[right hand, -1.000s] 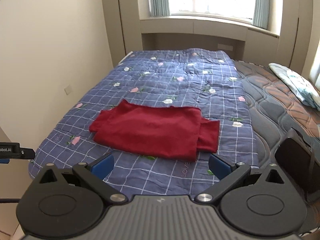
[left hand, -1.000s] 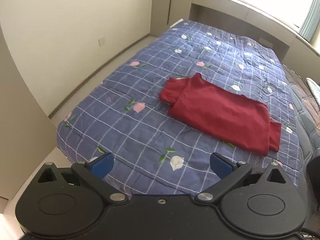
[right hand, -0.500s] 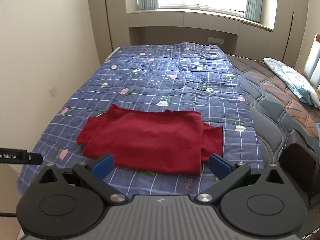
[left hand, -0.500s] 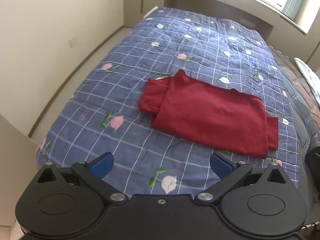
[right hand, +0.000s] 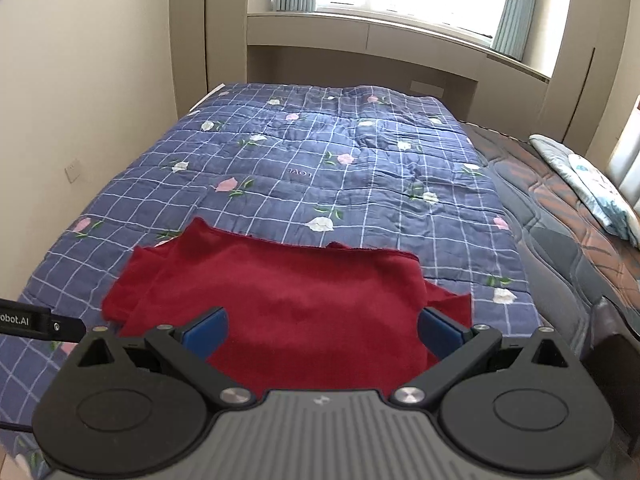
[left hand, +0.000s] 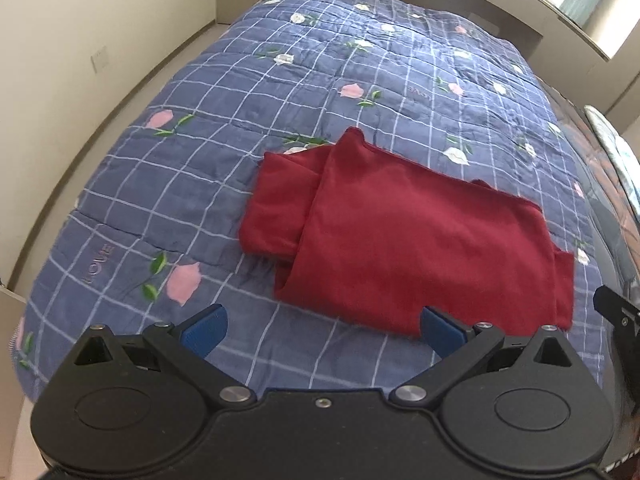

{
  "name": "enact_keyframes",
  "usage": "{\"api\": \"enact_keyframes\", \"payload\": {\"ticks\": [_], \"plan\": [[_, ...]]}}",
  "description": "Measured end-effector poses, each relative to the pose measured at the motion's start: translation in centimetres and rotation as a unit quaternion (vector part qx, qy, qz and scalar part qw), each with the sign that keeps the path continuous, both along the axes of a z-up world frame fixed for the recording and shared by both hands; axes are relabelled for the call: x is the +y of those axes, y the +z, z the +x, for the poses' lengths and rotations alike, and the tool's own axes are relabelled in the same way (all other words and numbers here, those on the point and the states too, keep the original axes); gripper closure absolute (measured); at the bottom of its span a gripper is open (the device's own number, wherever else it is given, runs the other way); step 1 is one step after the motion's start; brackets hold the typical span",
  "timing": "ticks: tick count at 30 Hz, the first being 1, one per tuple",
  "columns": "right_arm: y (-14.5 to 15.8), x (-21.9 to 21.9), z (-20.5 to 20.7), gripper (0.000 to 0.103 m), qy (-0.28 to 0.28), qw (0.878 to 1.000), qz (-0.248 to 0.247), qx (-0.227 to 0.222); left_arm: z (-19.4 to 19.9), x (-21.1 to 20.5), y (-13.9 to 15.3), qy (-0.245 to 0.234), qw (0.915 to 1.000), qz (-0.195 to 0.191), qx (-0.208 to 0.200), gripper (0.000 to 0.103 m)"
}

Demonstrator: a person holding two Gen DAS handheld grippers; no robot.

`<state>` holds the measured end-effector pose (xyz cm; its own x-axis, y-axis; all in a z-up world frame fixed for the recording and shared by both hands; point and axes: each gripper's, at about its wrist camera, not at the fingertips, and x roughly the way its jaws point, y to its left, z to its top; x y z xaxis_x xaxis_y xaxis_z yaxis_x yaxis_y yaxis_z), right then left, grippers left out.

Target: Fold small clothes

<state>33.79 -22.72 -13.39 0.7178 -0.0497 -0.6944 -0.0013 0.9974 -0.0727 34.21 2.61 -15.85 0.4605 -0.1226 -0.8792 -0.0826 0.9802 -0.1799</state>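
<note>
A dark red shirt (left hand: pixel 416 236) lies partly folded on the blue checked quilt (left hand: pixel 200 184), sleeves sticking out at both ends. It also shows in the right wrist view (right hand: pixel 288 300). My left gripper (left hand: pixel 322 330) is open and empty, just above the shirt's near edge. My right gripper (right hand: pixel 322 332) is open and empty, over the shirt's near part. The shirt's near hem is hidden behind the right gripper body.
The quilt (right hand: pixel 340 168) covers most of the bed. A bare brown mattress strip (right hand: pixel 568 232) and a pillow (right hand: pixel 588 184) lie at the right. A wall (left hand: pixel 60 60) runs along the left. A window ledge (right hand: pixel 380 36) stands beyond the bed.
Both grippers have moved forward and down toward the shirt, which now looks larger and closer. The shirt itself has not moved. Both grippers stayed open.
</note>
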Motion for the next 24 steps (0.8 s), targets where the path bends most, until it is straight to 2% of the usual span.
{"api": "enact_keyframes", "payload": {"ticks": [5,8,14,19,24], "plan": [[-5.0,-0.2,2.9,0.0,0.015,1.0,-0.019,-0.007,2.1,0.5,-3.7,0.038,0.9991,-0.017,-0.009,0.001],[-7.8,0.1,4.2,0.0,0.028,0.999,-0.037,-0.016,3.1,0.8,-6.4,0.064,0.9977,-0.01,-0.017,0.001],[-12.4,1.8,5.9,0.0,0.072,0.993,-0.086,-0.04,4.7,0.4,-10.9,0.052,0.9981,0.011,-0.031,0.001],[-14.4,3.0,7.2,0.0,0.092,0.988,-0.11,-0.052,5.5,1.1,-13.4,0.071,0.9966,-0.013,-0.04,0.001],[-15.3,3.2,8.1,0.0,0.099,0.988,-0.11,-0.048,6.4,2.2,-15.2,0.101,0.9933,-0.038,-0.04,0.001]]}}
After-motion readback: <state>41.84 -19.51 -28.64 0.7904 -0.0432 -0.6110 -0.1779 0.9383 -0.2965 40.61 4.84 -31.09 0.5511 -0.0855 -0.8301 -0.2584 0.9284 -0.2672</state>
